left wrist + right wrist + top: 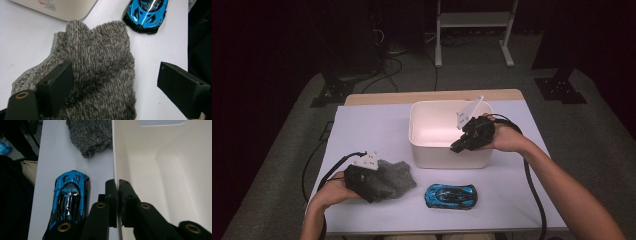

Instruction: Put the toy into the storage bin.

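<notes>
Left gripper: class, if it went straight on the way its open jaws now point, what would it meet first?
Most likely the grey fuzzy cloth: the left gripper has its jaws open directly over it. Beyond the cloth lie the blue toy car and the white tub. How high the jaws sit above the cloth is unclear.

On the desk (377,125), the bin (422,150) stands behind the toy car (451,195), with the sock (394,177) left of the car.
</notes>
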The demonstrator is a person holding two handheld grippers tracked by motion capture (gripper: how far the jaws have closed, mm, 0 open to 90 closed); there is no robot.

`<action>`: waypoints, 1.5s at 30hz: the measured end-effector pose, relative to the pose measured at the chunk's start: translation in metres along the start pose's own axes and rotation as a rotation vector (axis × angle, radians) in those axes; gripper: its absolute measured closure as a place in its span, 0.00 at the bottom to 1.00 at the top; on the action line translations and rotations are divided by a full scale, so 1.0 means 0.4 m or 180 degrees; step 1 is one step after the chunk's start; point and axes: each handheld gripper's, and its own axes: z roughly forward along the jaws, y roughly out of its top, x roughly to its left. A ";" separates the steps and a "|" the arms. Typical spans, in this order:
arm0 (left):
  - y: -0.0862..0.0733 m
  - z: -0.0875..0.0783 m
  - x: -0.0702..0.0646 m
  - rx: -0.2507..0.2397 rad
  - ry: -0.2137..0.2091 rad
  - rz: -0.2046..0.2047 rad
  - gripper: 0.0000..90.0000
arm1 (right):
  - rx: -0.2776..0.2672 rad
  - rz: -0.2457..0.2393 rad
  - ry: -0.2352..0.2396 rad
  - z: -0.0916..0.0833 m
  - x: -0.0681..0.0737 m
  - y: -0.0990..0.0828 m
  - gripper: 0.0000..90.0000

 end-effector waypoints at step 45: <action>0.001 0.004 -0.006 0.0005 0.0074 0.0000 0.11 | -0.0695 0.0228 0.0077 0.003 0.174 -0.110 0.32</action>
